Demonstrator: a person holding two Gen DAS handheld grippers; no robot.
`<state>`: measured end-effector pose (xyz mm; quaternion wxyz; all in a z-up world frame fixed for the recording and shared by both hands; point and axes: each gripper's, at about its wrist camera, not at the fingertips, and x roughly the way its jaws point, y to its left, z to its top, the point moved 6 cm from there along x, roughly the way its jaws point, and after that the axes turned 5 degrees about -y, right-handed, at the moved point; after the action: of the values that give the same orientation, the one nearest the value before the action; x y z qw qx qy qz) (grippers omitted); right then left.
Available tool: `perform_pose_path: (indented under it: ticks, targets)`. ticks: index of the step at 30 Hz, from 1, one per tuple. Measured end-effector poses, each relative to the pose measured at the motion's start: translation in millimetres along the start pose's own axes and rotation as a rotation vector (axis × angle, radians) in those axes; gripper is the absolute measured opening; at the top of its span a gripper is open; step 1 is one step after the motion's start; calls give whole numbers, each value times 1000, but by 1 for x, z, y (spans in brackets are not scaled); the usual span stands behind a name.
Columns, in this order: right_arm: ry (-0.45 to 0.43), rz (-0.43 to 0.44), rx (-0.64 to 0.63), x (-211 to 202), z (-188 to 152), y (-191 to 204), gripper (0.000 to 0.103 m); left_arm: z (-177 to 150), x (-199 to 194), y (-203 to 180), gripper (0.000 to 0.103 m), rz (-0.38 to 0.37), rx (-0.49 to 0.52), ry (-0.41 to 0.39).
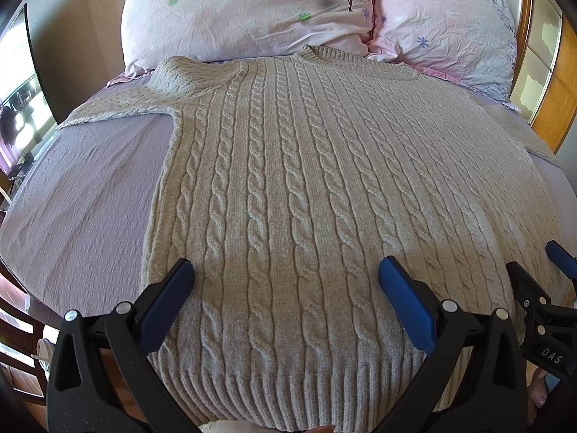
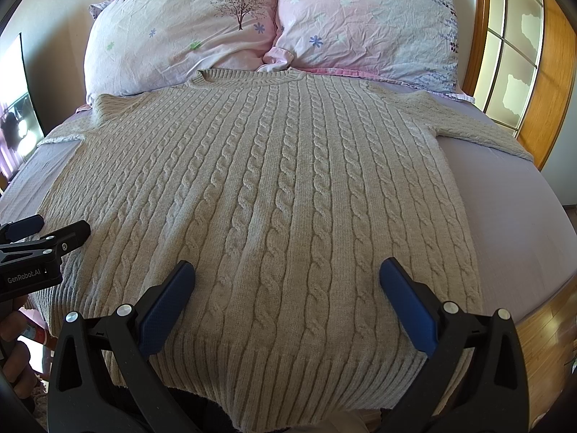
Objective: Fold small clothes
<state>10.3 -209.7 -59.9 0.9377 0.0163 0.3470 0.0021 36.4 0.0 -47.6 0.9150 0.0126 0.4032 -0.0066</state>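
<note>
lying flat and spread out on the bed [image 1: 83, 195], the beige cable-knit sweater [image 1: 288, 180] is reaching from its neckline at the two floral pillows [image 2: 180, 25] down to the ribbed hem [image 2: 288, 379] at the near edge of the mattress. its left sleeve [image 1: 119, 104] is running out sideways across the lilac sheet, and the right sleeve [image 2: 479, 126] is doing the same on the other side.

the left gripper [image 1: 286, 279] is hovering over the lower left part of the body with its fingers [image 1: 166, 306] spread wide and holding nothing. the right gripper [image 2: 286, 279] is hovering over the lower right part, its fingers equally wide apart and empty.

judging by the thick raised cables, the knit is looking soft, bulky and fairly heavy for its kind, likely stretching and sagging when lifted rather than holding any shape. it is not looking slippery or fragile, though loose stitches could be snagging on a finger edge. the ribbed hem corners and the shoulder seams are seeming the best places to pinch, being denser and less stretchy than the middle panel.
</note>
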Motion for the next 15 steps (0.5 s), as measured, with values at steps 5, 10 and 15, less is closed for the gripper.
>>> perform_pose_path:
  ticks: [5, 10, 15]
  targets:
    - [3, 0, 0, 2, -1, 2, 102, 0, 0, 0, 101, 0, 0, 0]
    - [4, 0, 0, 1, 0, 0, 102, 0, 0, 0, 101, 0, 0, 0]
    - [9, 0, 1, 2, 2, 0, 102, 0, 0, 0, 101, 1, 0, 1]
